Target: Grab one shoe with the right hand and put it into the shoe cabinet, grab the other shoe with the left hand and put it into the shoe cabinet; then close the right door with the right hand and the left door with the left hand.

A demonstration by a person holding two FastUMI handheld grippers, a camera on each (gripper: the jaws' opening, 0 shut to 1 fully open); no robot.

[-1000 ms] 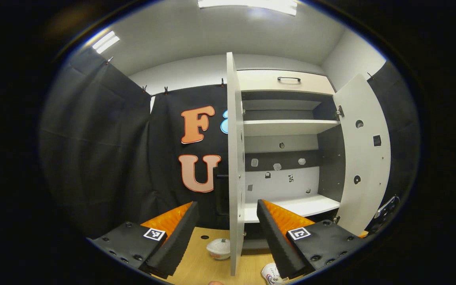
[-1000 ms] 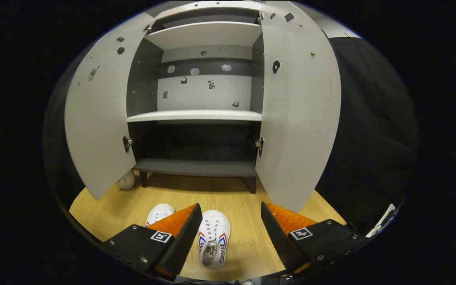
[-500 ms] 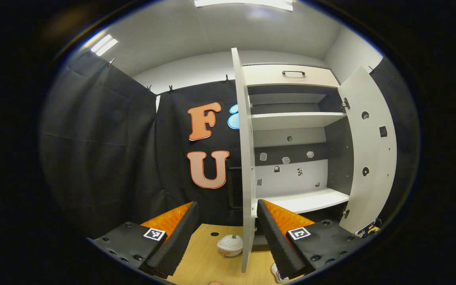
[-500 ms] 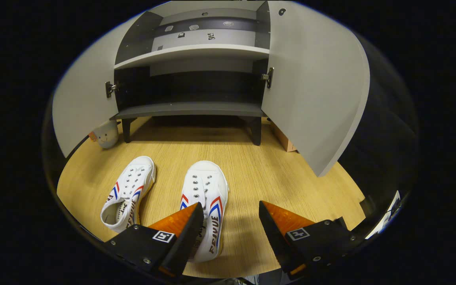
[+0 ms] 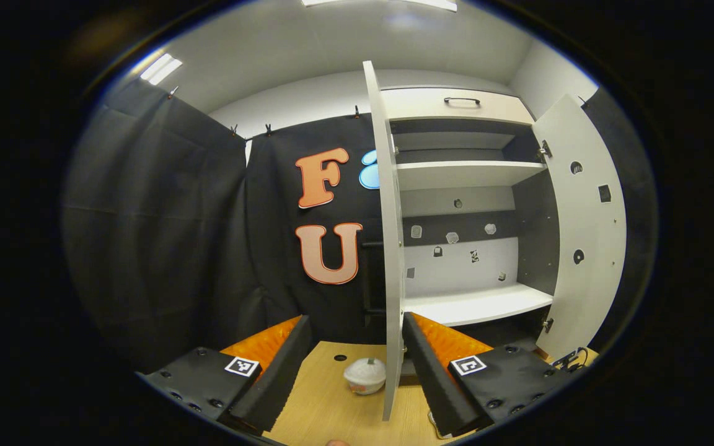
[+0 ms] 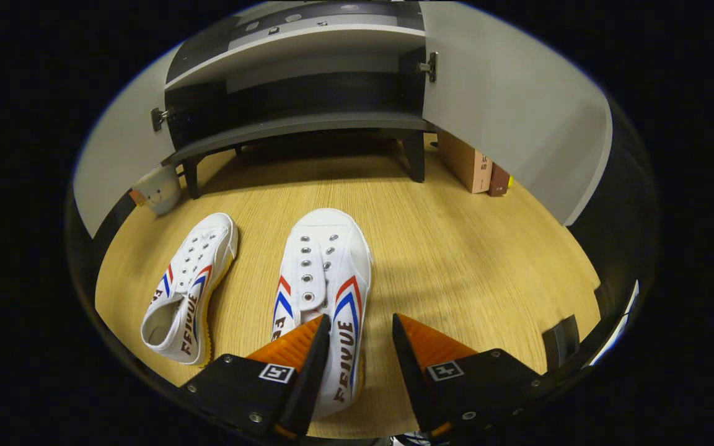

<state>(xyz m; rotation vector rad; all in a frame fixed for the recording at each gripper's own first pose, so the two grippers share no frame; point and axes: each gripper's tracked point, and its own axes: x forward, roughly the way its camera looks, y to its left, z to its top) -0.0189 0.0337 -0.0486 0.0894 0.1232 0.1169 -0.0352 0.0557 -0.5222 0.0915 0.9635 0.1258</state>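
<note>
Where doors (image 6: 506,111) gape, shoe (image 6: 326,291) floor-bound

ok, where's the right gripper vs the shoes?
In the right gripper view, the right gripper straddles the right-hand shoe on the floor; the other shoe lies left.

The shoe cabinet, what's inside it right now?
The shoe cabinet has bare shelves, with small stickers on its back panel. Its dark bottom shelf looks empty, though its back is in shadow.
</note>
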